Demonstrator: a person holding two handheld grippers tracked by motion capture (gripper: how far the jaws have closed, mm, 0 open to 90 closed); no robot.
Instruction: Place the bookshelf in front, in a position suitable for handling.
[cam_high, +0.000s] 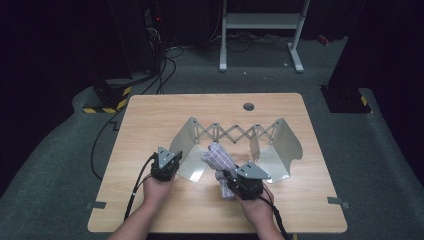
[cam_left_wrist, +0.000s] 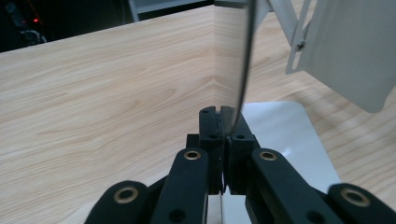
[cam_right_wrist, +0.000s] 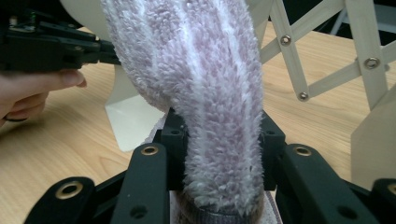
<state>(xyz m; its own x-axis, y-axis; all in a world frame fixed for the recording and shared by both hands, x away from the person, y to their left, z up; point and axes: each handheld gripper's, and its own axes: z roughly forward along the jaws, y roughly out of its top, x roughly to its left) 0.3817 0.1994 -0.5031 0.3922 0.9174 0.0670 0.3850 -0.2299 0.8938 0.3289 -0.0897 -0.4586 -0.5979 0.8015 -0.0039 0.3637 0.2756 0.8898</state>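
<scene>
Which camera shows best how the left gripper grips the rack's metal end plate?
The left gripper view: its left gripper is pinched shut on the metal end plate edge. The high view shows the plate whole, the contact hidden. The right gripper view shows it partly behind the fuzzy sock.

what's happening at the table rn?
A person works two handheld grippers at a wooden table. The left gripper has its jaws shut on the thin edge of the left metal panel of an expandable rack with a scissor lattice. The right gripper has its jaws clamped on a fuzzy purple-and-white sock, held up just in front of the rack, between its two end panels. The sock isn't on the rack yet.
</scene>
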